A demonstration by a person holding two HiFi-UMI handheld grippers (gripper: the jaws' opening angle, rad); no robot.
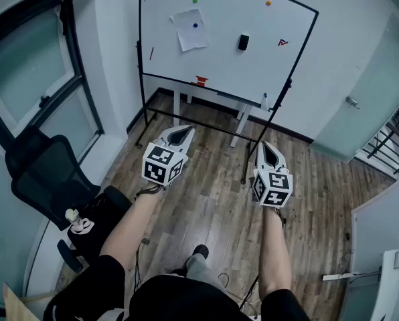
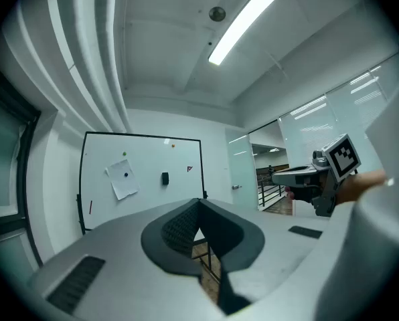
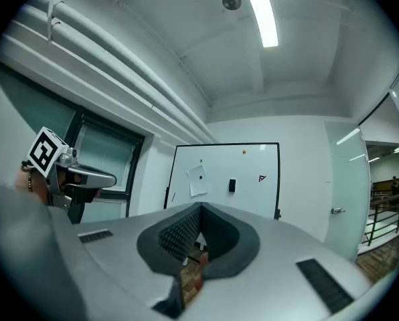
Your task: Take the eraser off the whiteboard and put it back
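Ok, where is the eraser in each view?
Head view: eraser upper middle, on the whiteboard.
Left gripper view: eraser just left of centre.
Right gripper view: eraser just right of centre.
Landmark: the paper is to its left in all three.

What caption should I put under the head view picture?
Left gripper and right gripper, both shut and empty, face the whiteboard where the black eraser sticks.

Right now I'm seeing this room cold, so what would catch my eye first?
The whiteboard on its stand by the far wall, with a black eraser stuck right of a paper sheet. Nearer, the left gripper and right gripper, both shut and empty, point toward it.
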